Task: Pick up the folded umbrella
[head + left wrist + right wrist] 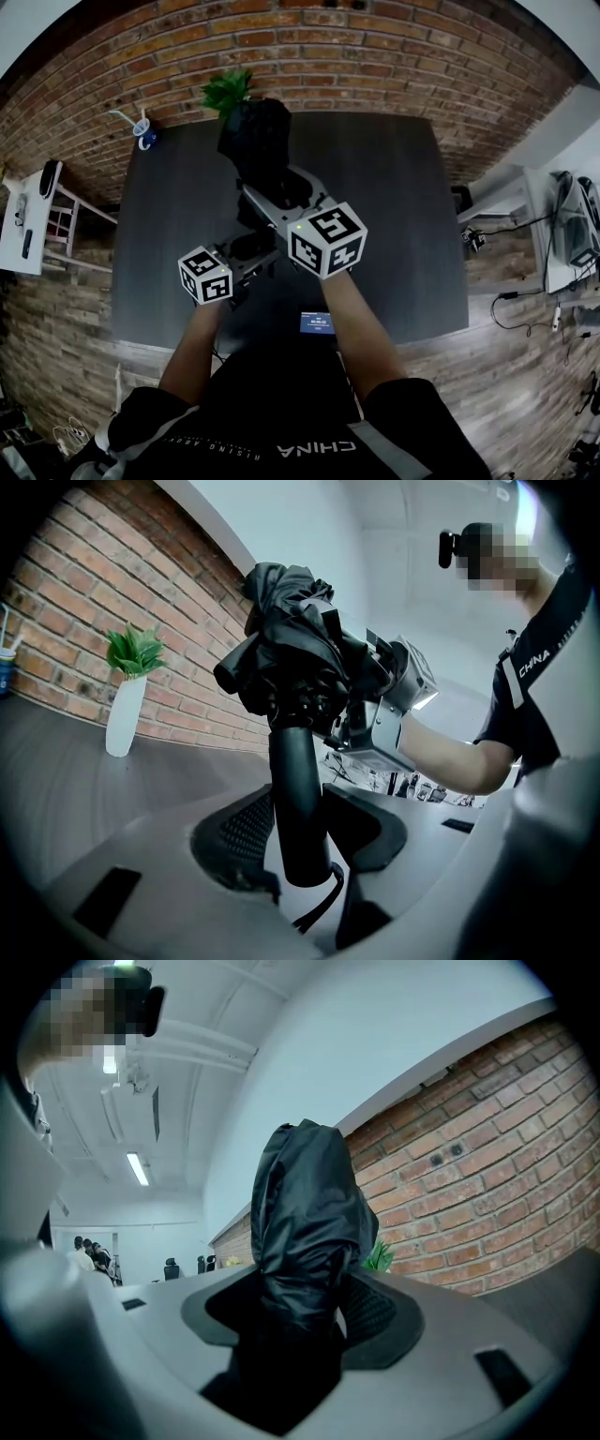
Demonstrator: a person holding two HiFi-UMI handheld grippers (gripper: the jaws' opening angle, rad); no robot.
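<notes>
Folded umbrella, black fabric, canopy bunched into a loose crumpled bundle, with a black cylindrical handle and a thin black wrist loop at the handle's end. It is clear of the surface below, held in the air above the far middle of the desk and carried at both ends. Left gripper: jaws closed on the handle, textured pads against either side. Right gripper: jaws set wide and clamped round the fabric bundle, which fills the gap between them. Each gripper bears a white cube with black square markers and is held in a bare-armed hand. Desk, dark grey, rectangular, matt top. On it, near the far edge behind the umbrella: a white slender vase with green leaves. At the far left corner: a blue-and-white cup with a straw. At the near edge: a small device with a lit screen. Behind and around the desk: red brick wall.
</notes>
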